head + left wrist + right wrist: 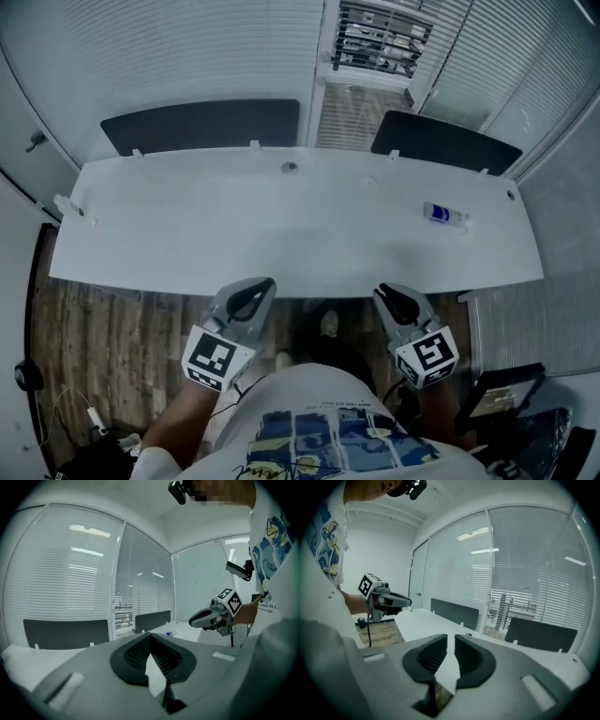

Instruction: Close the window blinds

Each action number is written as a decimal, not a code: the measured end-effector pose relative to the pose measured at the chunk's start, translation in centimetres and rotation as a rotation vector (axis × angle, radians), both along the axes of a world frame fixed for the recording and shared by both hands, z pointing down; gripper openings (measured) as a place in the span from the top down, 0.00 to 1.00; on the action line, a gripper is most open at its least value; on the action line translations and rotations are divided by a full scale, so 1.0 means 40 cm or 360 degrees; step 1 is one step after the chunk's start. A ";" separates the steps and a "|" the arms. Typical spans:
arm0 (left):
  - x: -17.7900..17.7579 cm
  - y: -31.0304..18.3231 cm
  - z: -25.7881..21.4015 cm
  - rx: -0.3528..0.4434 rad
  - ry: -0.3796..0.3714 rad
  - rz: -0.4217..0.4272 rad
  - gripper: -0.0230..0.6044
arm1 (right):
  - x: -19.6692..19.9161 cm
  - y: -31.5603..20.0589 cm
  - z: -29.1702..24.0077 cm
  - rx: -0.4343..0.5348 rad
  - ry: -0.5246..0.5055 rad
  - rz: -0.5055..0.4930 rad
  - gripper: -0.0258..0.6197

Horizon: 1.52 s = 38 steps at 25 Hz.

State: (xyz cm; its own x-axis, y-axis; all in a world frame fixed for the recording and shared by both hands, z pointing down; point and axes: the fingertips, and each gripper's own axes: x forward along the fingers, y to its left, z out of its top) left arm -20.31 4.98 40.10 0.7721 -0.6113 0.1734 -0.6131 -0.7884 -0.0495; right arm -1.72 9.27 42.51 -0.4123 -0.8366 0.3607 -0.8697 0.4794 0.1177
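White window blinds [187, 47] cover the glass wall beyond the desk. In the narrow middle pane the slats [380, 37] stand open and shelving shows through. In the right gripper view the same open slats [520, 603] show. My left gripper [265, 281] hovers at the desk's near edge, shut and empty, its tips touching [150, 634]. My right gripper [382, 292] is level with it to the right. Its jaws [451, 637] are nearly together with only a thin slit, nothing between them. Both are far from the blinds.
A long white desk [281, 225] lies between me and the window, with two dark dividers [202, 124] [445, 141] along its far edge. A small bottle [442, 214] lies at the right. A dark chair [506, 394] stands at my lower right.
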 end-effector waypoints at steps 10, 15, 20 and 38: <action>-0.019 0.054 -0.022 -0.0032 0.0001 0.0008 0.96 | -0.026 0.050 -0.027 0.0041 -0.0007 -0.0033 0.90; 0.021 0.085 -0.037 -0.0007 0.0022 0.0006 0.96 | 0.000 0.083 -0.035 0.0038 -0.0015 -0.0044 0.90; 0.069 0.133 -0.054 -0.0053 0.0060 0.0015 0.96 | 0.034 0.126 -0.046 0.0037 -0.0029 -0.0052 0.90; 0.101 0.212 -0.032 -0.0098 0.0035 0.0002 0.96 | 0.037 0.180 -0.038 0.0036 -0.0027 -0.0129 0.90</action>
